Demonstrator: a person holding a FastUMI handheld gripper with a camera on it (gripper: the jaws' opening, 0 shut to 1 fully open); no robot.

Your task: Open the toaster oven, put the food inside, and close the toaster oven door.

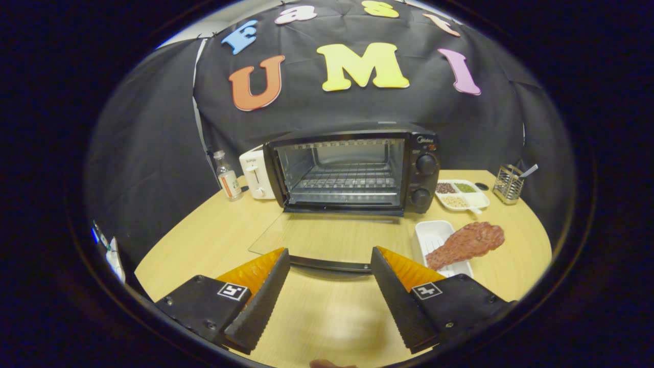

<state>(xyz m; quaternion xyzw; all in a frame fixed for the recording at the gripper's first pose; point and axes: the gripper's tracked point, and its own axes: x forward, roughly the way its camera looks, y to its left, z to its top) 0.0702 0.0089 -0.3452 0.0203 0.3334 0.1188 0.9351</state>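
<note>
In the gripper view, the toaster oven [352,171] stood at the back of the table [204,235] with its glass door [327,240] already folded flat toward me, the wire rack [347,180] inside bare. The door handle [329,264] lay just ahead of my gripper [330,258], roughly level with the fingertips. The fingers were spread wide and held nothing.

The food [465,243], a reddish-brown slab of meat, lay on a white tray [431,237] to the right of the door, its far end overhanging the tray's edge. It sat just beyond my right finger [403,291].

I judged the step in hand to be fetching the food. To do it well, I reckoned I should swing right and come at the slab across its narrower end nearest me, fingers kept wide until they straddled it, then close firmly enough that it would not sag or slip. I would lift clear of the tray rim before turning back, and keep the load high over the open door so nothing knocked the glass.

A seasoning dish [462,195], a utensil holder [508,185], a small bottle [228,177] and a white toaster [257,176] stood well clear of that path.
</note>
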